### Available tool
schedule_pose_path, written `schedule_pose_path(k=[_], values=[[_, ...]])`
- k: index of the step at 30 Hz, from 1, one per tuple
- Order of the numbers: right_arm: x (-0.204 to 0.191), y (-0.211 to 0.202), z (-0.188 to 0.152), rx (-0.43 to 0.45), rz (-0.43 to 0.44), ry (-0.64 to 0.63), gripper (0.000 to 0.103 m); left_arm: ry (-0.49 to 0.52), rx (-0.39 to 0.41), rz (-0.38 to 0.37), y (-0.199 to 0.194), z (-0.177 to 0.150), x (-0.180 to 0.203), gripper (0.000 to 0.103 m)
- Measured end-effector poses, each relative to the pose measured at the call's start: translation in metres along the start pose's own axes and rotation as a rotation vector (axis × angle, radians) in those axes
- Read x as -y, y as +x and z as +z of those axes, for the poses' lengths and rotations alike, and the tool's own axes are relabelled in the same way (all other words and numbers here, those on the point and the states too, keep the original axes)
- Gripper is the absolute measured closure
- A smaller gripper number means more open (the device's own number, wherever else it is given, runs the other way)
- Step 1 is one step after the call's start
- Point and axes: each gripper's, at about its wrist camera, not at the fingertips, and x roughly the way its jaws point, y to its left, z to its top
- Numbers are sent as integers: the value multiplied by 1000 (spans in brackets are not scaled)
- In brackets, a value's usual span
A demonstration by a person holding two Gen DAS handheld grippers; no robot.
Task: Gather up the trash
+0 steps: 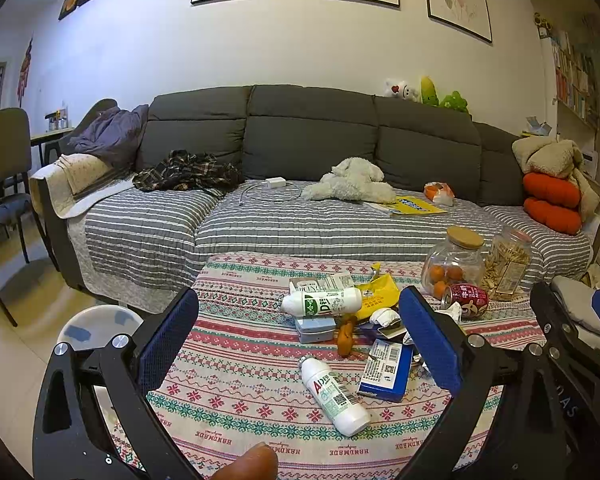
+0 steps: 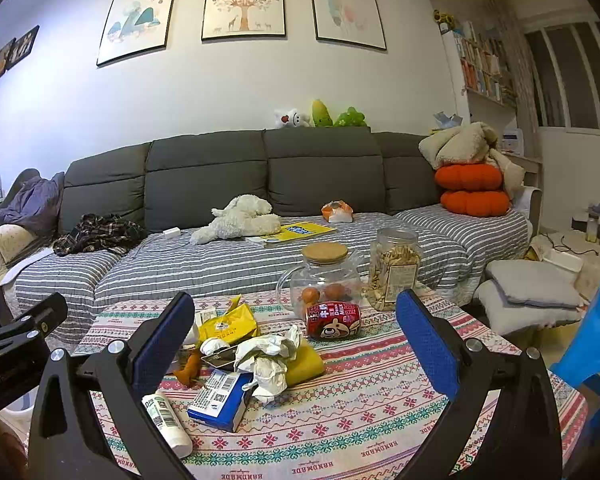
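A heap of trash lies on the patterned tablecloth (image 1: pixel 240 400). In it are two white bottles, one near (image 1: pixel 334 396) and one farther back (image 1: pixel 322 302), a blue-white carton (image 1: pixel 384 368), a yellow wrapper (image 1: pixel 378 294), crumpled white paper (image 2: pixel 270 356) and a red can (image 2: pixel 333 320). My left gripper (image 1: pixel 300 338) hangs open above the table's near side, with the bottles and carton between its blue pads. My right gripper (image 2: pixel 296 346) is open too, framing the crumpled paper and the red can. Neither gripper holds anything.
Two glass jars (image 2: pixel 320 276) (image 2: pixel 394 274) stand at the table's far side, before a grey sofa (image 2: pixel 260 256) strewn with clothes, a plush toy and a yellow book. A white stool (image 1: pixel 96 326) is at left, a blue chair (image 2: pixel 596 340) at right, and folded cushions (image 2: pixel 528 292) are on the floor.
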Motion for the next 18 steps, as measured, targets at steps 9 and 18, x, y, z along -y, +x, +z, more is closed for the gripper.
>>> schedule_pose_path(k=[9, 18], values=[[-2, -1, 1, 0, 0, -2, 5, 1, 0, 0, -1, 0, 0, 7], [-1, -1, 0, -1, 2, -4, 5, 1, -1, 1, -1, 0, -1, 7]])
